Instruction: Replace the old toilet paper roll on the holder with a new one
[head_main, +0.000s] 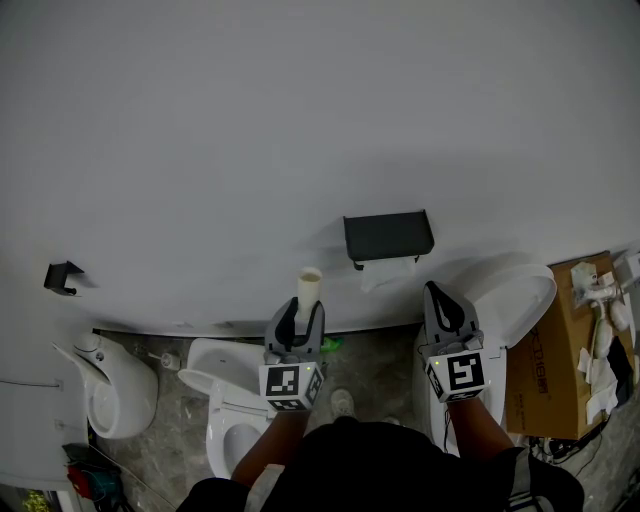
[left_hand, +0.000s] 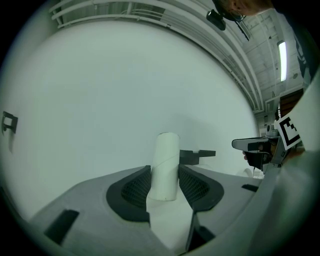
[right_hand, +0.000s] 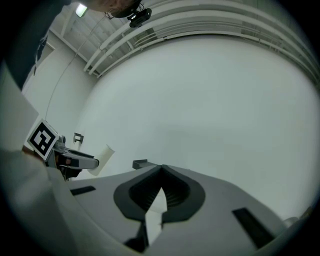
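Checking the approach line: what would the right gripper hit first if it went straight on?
Probably the bare wall, just right of the holder; depth is unclear.

The cardboard tube (head_main: 310, 288) is pale, bare of paper and open at the top. It stands almost upright, and in the left gripper view its top leans a touch toward one o'clock. Its lower end is pinched between the jaws of the left gripper (head_main: 300, 315), which holds it in the air in front of the white wall. The holder (head_main: 388, 236) is a dark, box-like bracket with a flat lid, fixed to that wall at about two o'clock from the tube, near it but apart. Just under the holder, at six o'clock, sits some white paper (head_main: 387, 271) with a loose edge hanging down. I can't tell whether it is a full roll.
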